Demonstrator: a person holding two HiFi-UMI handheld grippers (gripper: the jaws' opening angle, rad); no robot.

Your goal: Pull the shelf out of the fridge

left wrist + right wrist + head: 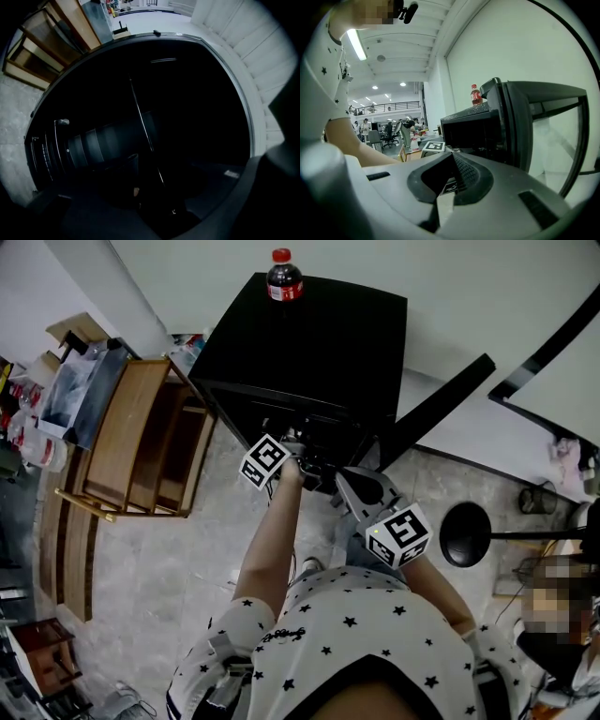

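Head view: beside a wooden rack (141, 442) on a speckled stone floor (178, 563), my left gripper (302, 461) reaches level into the open black mini fridge (319, 343), jaws released. The shelf (143, 127), a thin wire in the dark, slants steeply just beside them, still inside. My right gripper (344, 478) hangs back, clenched empty.

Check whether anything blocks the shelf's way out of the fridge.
Nothing visible does. The fridge has its door swung open to the right. In front of the opening are only the left hand-held gripper, reaching inside, and the right hand-held gripper, held just outside. The interior is too dark to check.
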